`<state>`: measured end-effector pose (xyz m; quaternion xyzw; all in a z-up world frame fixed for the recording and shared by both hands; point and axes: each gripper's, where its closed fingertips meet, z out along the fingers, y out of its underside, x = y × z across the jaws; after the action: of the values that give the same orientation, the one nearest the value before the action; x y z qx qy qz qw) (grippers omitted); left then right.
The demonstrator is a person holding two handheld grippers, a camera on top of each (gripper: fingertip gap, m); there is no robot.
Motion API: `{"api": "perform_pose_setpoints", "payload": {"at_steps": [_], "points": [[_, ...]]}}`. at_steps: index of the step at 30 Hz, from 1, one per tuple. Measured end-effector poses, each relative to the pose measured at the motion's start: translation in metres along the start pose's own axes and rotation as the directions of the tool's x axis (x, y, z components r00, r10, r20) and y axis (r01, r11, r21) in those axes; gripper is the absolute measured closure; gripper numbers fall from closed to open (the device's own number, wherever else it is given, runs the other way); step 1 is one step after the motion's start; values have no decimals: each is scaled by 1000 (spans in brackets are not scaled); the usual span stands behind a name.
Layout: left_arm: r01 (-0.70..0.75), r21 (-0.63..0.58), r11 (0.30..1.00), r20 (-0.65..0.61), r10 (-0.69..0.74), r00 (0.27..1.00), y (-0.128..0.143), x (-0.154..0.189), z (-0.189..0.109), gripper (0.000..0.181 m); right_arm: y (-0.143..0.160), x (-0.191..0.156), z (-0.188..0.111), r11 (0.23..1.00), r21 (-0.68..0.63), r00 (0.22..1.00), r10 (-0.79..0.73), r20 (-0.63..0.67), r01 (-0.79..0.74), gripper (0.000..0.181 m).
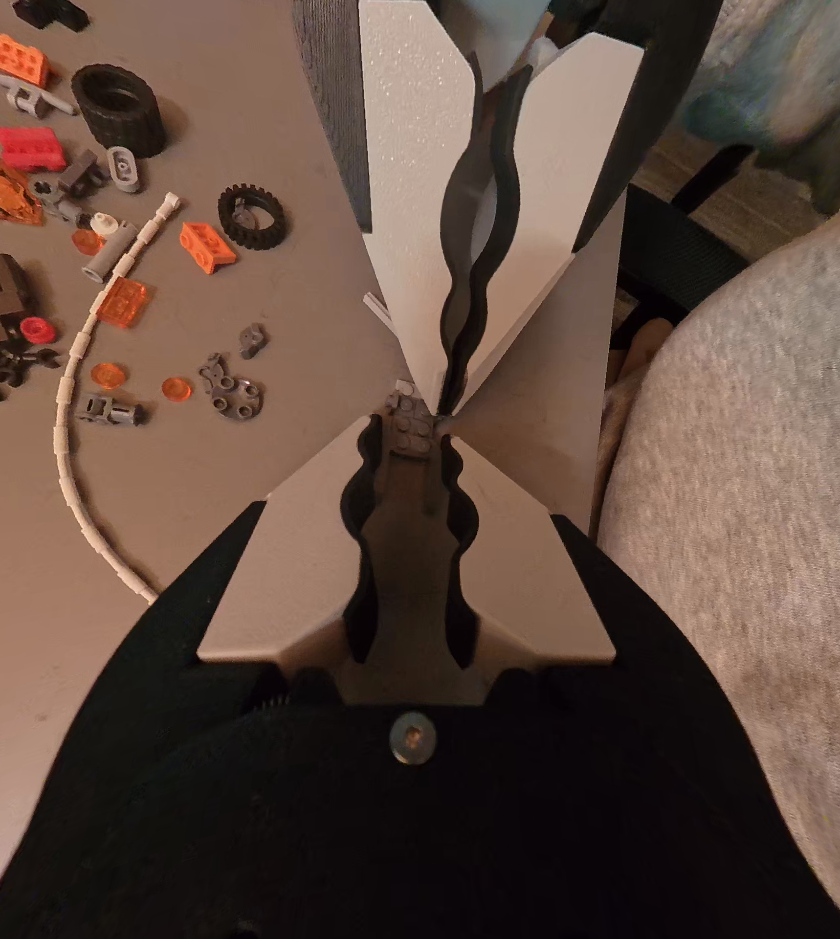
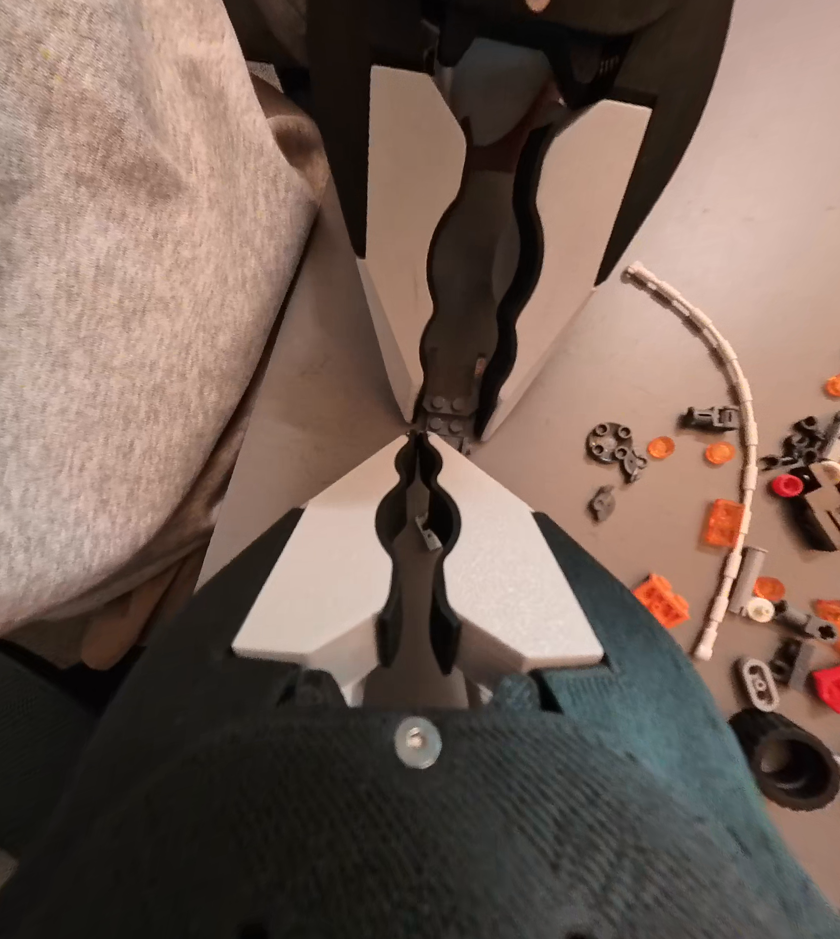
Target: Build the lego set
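At frame centre, the left gripper (image 1: 410, 432) clamps the grey plate (image 1: 414, 426); the right gripper (image 2: 415, 438), fingers together, could knock it loose.

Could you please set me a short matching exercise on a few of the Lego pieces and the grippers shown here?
Things:
1. grey studded plate
2. large black tyre
3. white ribbed hose
4. right gripper

Descriptions:
A. lies in a long curve on the table
B. held between the fingertips of the left gripper
C. fingers nearly together, tip against the plate
D. stands among loose orange bricks and grey pins

Pairs: 1-B, 2-D, 3-A, 4-C
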<state>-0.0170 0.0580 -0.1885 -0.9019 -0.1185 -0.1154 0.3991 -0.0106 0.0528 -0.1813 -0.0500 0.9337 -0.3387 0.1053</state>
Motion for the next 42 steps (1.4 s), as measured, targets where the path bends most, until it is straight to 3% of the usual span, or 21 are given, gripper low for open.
{"api": "perform_pose_setpoints", "payload": {"at_steps": [5,13,21,25,30,37,42], "points": [[-6,-1,1000,4,6,1000,0,0,0,160,-1,0,1,1000,-7,1000,-17,-6,17,181],[-16,-2,1000,14,16,1000,0,0,0,159,9,3,-4,997,74,956,45,-289,-24,174],[-14,-2,1000,13,14,1000,0,0,0,160,6,5,-2,979,167,922,173,-347,-120,174],[-19,-2,1000,20,19,1000,0,0,1,160,6,6,-1,985,127,914,153,-376,-112,175],[-26,-2,1000,34,26,999,0,-1,1,160,6,7,0,1000,-6,871,7,-491,-11,175],[-27,-5,1000,36,27,999,0,0,2,164,3,7,1,998,49,867,51,-495,-31,176],[-27,-6,1000,35,27,999,0,0,2,164,3,7,2,1000,5,873,-10,-487,15,177]]}}
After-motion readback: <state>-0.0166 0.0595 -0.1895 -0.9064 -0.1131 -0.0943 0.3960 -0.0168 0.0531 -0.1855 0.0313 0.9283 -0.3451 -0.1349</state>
